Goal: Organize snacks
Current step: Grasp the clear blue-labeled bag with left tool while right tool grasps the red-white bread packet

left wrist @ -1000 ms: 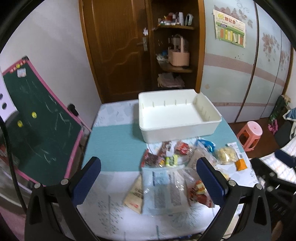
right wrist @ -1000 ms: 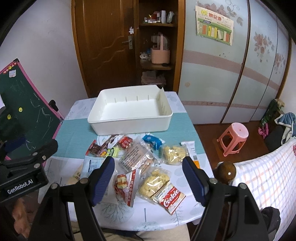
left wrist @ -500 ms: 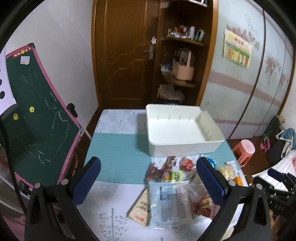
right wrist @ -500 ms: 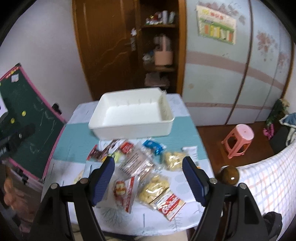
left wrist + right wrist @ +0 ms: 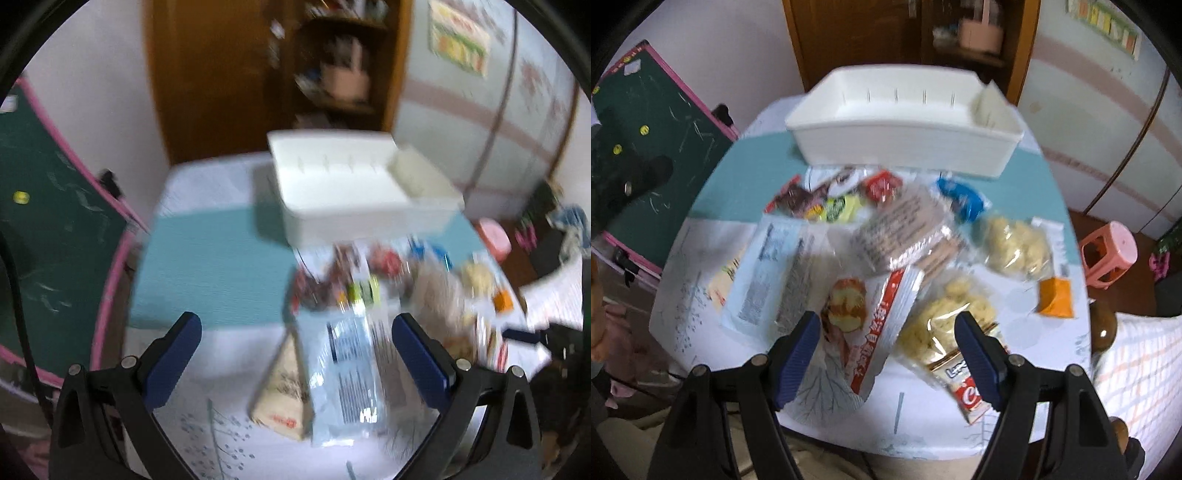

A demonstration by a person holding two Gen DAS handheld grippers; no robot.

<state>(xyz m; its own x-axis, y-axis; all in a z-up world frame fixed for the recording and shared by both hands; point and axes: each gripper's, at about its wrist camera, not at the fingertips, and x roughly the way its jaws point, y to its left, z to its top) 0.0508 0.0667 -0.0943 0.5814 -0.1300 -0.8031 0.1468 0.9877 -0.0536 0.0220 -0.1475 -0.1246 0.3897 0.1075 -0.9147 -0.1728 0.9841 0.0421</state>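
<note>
- Right wrist view shows the right gripper [image 5: 886, 332] above the near edge of the table [image 5: 1015, 424]; its jaws stand wide and hold nothing.
- Between its fingers lies a white and red snack packet [image 5: 871, 325] with a picture of bread, and just beside it a clear bag of yellow puffs [image 5: 945, 317].
- A small red and white packet [image 5: 967, 391] lies partly under the right finger.
- Further away lie a clear packet of wafers [image 5: 908, 229], a second bag of yellow puffs [image 5: 1012, 243], a blue packet [image 5: 960, 195], a small orange packet [image 5: 1055, 297] and some small candies [image 5: 831, 203].
- A pale blue flat packet [image 5: 772, 269] lies at the left of the pile.
- The white bin [image 5: 905, 122] stands behind the snacks, on the teal strip [image 5: 746, 184] of the tablecloth, and nothing is seen inside it.
- Left wrist view is blurred by motion; the left gripper [image 5: 295, 343] has its jaws wide and holds nothing.
- Below it the pale blue flat packet [image 5: 343, 373] lies over a beige packet [image 5: 280, 391], and the white bin [image 5: 354, 199] is behind.
- A green chalkboard [image 5: 653, 122] leans at the left of the table, and a pink stool [image 5: 1108, 251] stands on the floor at the right.
</note>
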